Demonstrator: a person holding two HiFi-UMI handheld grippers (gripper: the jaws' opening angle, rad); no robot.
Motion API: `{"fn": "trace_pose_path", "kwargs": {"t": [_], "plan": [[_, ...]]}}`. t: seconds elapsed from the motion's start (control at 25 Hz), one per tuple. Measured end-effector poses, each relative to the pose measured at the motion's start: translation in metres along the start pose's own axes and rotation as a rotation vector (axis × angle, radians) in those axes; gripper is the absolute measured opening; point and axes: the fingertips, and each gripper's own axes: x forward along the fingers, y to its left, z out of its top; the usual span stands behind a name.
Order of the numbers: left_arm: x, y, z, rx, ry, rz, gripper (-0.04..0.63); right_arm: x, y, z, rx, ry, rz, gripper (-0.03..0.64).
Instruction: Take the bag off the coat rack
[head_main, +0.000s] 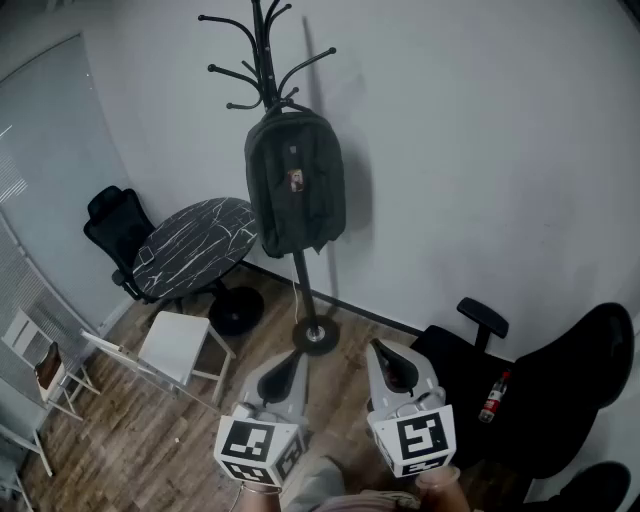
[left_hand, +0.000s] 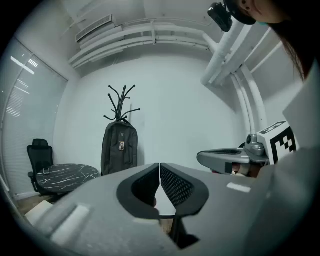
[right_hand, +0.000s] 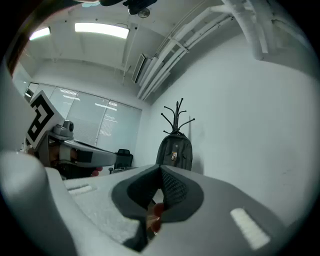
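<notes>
Fingers (left_hand: 175, 186) of left gripper (head_main: 296, 358) and right gripper (head_main: 380, 350) are pressing together, empty; the approach is seemingly beginning, needing open jaws reaching the bag (head_main: 295, 180) at 12 o'clock.

Ahead of you the bag (head_main: 295, 182) is dark greenish grey, with a small red-and-pale tag (head_main: 296, 180) on its front; the rack (head_main: 262, 50) is black. The bench (head_main: 195, 245) top is black, veined with thin white lines like marble. You have a black chair (head_main: 115, 230) and a white stool (head_main: 180, 345) on a brown wood-grain floor (head_main: 140, 440). Your left claw (head_main: 296, 356) and right claw (head_main: 378, 350) are light grey with black pads (left_hand: 175, 185). Each carries a white cube (head_main: 258, 445) with black square markers. The wall (head_main: 480, 150) is plain pale grey.
</notes>
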Motion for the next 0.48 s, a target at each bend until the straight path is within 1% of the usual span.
{"fn": "trace_pose_path", "kwargs": {"t": [0.2, 0.48], "plan": [[0.006, 0.014, 0.005, 0.014, -0.036, -0.009, 0.015, 0.013, -0.004, -0.009, 0.000, 0.016, -0.018, 0.003], [0.014, 0.039, -0.002, -0.002, 0.003, -0.046, 0.015, 0.044, 0.008, -0.013, 0.004, 0.029, -0.031, 0.003]]}}
